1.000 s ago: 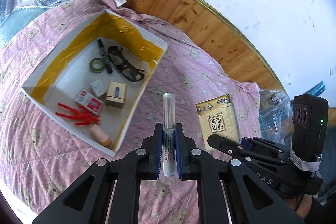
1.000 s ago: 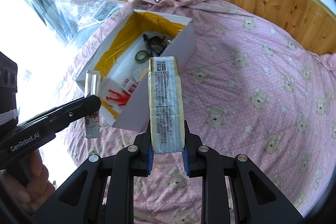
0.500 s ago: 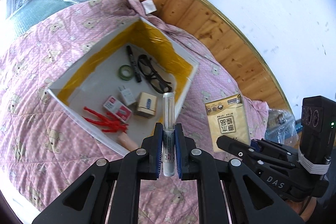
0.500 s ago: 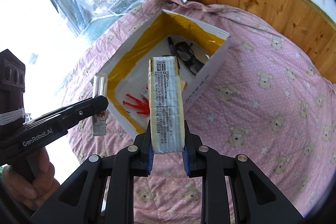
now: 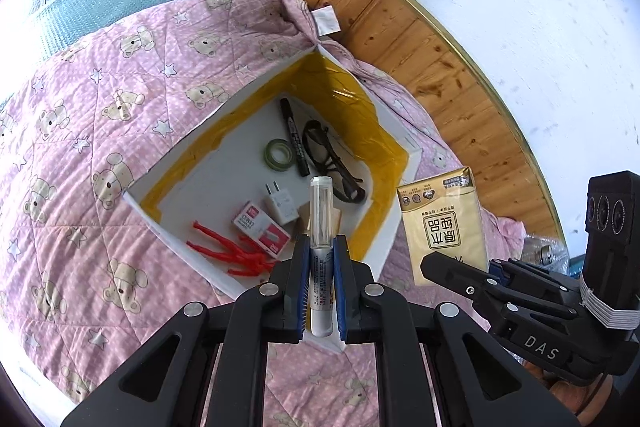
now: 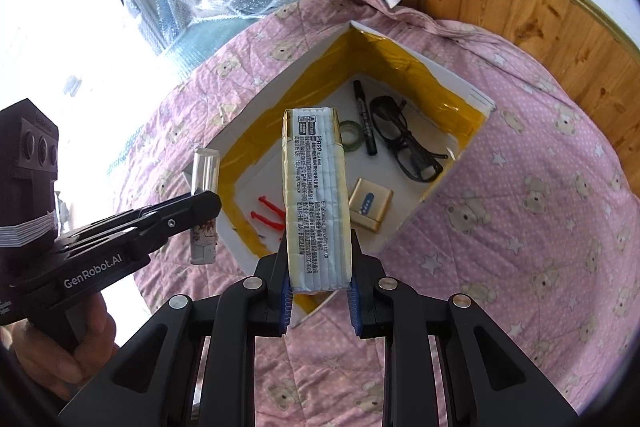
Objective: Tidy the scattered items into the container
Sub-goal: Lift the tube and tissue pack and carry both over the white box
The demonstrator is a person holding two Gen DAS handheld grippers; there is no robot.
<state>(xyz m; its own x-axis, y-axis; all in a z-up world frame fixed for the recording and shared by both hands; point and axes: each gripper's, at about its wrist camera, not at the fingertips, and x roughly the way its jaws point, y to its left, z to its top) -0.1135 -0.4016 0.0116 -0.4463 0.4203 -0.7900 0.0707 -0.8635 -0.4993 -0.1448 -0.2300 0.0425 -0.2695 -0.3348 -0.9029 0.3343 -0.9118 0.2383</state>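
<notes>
Left gripper (image 5: pixel 321 291) clamps a tube (image 5: pixel 321 227); right gripper (image 6: pixel 320 291) clamps a tissue pack (image 6: pixel 316 195); both poised above the box (image 5: pixel 394 227), apparently for dropping.

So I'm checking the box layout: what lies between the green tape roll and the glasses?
The black marker lies between the green tape roll and the glasses on the box floor; both wrist views show it.

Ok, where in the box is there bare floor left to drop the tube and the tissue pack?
Inside the box, bare floor lies along the left wall, between the green tape roll and the red ties. The right side is crowded: marker, glasses, charger plug, small red-and-white box.
</notes>
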